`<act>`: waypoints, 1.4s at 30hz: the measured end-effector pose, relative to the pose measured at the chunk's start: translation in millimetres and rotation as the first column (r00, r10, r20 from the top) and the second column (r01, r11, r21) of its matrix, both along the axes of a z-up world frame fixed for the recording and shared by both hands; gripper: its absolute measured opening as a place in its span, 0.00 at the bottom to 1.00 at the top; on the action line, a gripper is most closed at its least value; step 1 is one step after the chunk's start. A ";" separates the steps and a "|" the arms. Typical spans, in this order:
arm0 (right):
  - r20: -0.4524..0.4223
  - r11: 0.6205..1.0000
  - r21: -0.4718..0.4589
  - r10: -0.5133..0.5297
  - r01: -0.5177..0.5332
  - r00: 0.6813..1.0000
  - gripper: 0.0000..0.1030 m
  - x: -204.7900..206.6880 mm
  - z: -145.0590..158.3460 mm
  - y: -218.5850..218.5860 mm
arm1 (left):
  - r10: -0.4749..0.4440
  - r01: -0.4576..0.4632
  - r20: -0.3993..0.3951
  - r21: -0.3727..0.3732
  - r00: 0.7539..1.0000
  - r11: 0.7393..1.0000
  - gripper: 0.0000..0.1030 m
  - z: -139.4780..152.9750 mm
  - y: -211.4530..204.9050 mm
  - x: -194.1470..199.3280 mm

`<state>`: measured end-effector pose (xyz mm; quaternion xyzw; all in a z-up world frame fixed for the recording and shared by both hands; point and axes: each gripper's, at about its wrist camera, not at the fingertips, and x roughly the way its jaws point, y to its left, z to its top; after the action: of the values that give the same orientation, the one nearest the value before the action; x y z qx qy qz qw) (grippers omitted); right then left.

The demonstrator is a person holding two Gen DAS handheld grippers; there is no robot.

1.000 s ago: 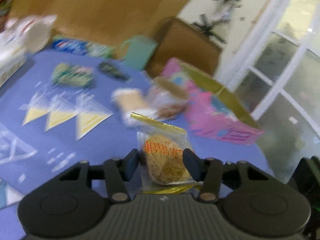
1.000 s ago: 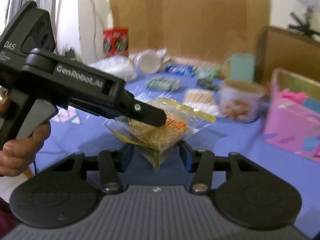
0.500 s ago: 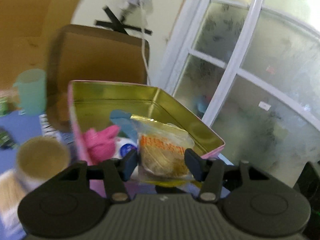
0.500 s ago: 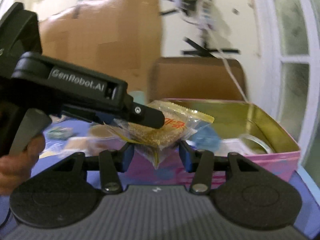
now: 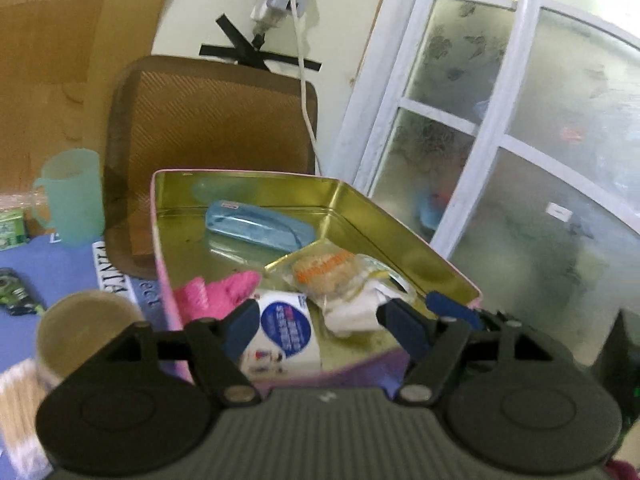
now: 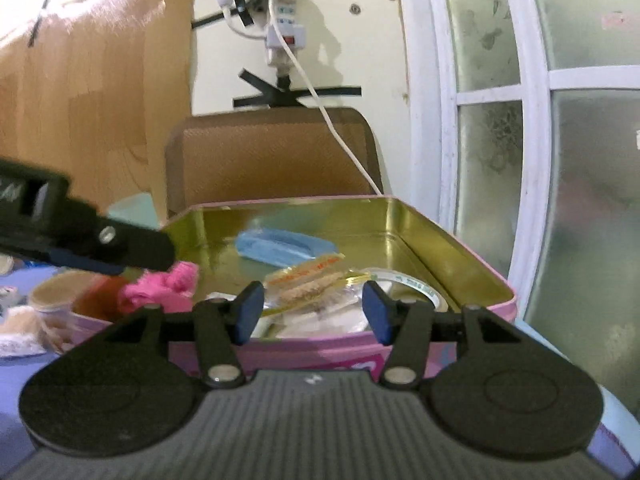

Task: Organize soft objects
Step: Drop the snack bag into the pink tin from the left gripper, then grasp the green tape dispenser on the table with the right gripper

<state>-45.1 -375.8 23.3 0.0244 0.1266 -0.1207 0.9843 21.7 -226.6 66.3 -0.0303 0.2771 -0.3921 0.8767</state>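
Note:
A clear bag with a brown round pad and orange print (image 5: 324, 272) lies inside the pink tin with a gold inside (image 5: 400, 216), on white tissue. My left gripper (image 5: 318, 316) hovers at the tin's near edge, its jaws opening, and the bag is free of its pads. From the right wrist view the bag (image 6: 312, 284) rests in the tin (image 6: 460, 248) just past my right gripper (image 6: 312, 300), whose jaws are opening with no pad touching it. The left gripper's fingers (image 6: 132, 248) reach in from the left.
The tin also holds a pink cloth (image 5: 216, 292), a blue pouch (image 5: 256, 226), a white packet with a blue label (image 5: 284, 328) and a tape roll (image 6: 408, 284). A teal mug (image 5: 72, 196), a round tub (image 5: 88, 328) and a brown chair back (image 5: 212, 120) stand nearby.
The left gripper carried the bag from over the blue table to the tin and spread its jaws; the bag now lies in the tin. The right gripper swung along toward the tin.

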 end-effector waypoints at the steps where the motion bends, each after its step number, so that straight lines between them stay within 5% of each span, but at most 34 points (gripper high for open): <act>1: 0.013 1.000 0.004 0.007 -0.007 1.000 0.55 -5.2 1.9 3.5 | -0.006 0.006 0.010 -0.006 1.000 1.000 0.70 0.6 8.3 -6.9; 7: 0.056 0.996 0.027 0.084 -0.086 0.995 0.55 -21.1 13.0 29.1 | 0.009 -0.008 0.025 -0.027 1.000 1.000 0.70 -9.6 75.0 -46.1; 12: 0.012 0.965 -0.006 0.263 -0.263 0.965 0.55 -29.7 12.3 78.3 | 0.189 -0.189 -0.023 0.025 0.982 0.982 0.70 -37.1 160.6 -50.7; 15: -0.060 0.914 0.013 0.405 -0.405 0.913 0.55 -19.7 8.8 114.3 | 0.372 -0.369 -0.060 0.065 0.926 0.927 0.70 -52.3 216.2 -37.7; 18: -0.129 0.857 0.058 0.515 -0.512 0.847 0.55 2.5 3.7 152.0 | 0.549 -0.543 -0.023 0.122 0.836 0.831 0.70 -62.2 262.4 -24.2; 21: -0.179 0.814 0.047 0.577 -0.579 0.797 0.55 40.2 6.0 188.9 | 0.625 -0.618 -0.050 0.106 0.779 0.779 0.70 -72.5 292.8 -12.6; 27: -0.411 0.840 0.008 0.497 -0.542 0.764 0.63 174.4 30.6 229.7 | 0.608 -0.607 -0.071 0.035 0.791 0.794 0.72 -70.3 299.5 -11.4; 32: -0.663 0.896 0.137 0.400 -0.422 0.633 0.71 274.5 5.5 231.9 | 0.616 -0.621 -0.103 -0.018 0.781 0.783 0.72 -76.5 310.3 -13.8; 35: -0.741 0.910 0.090 0.333 -0.405 0.583 0.71 291.2 -15.2 240.4 | 0.614 -0.618 -0.095 -0.023 0.784 0.786 0.72 -76.0 309.7 -15.2; 36: -0.738 0.912 0.088 0.330 -0.401 0.589 0.71 293.7 -18.0 242.3 | 0.611 -0.615 -0.091 -0.023 0.786 0.788 0.72 -75.5 309.4 -15.2; 38: -0.722 0.909 0.135 0.362 -0.393 0.590 0.61 295.5 -18.8 241.6 | 0.610 -0.614 -0.086 -0.028 0.788 0.789 0.72 -74.6 309.2 -16.3; 39: -0.710 0.902 0.156 0.386 -0.404 0.589 0.42 293.6 -18.2 241.9 | 0.610 -0.614 -0.087 -0.031 0.788 0.789 0.72 -74.5 309.4 -16.6; 42: -0.682 0.876 0.154 0.430 -0.458 0.592 0.39 283.8 -16.5 249.8 | 0.611 -0.616 -0.091 -0.039 0.786 0.786 0.72 -74.2 310.9 -17.1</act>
<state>238.7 -126.0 6.8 -0.0735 0.4877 0.1256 0.8608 4.6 84.3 -7.9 -0.1626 0.2710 -0.0935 0.9441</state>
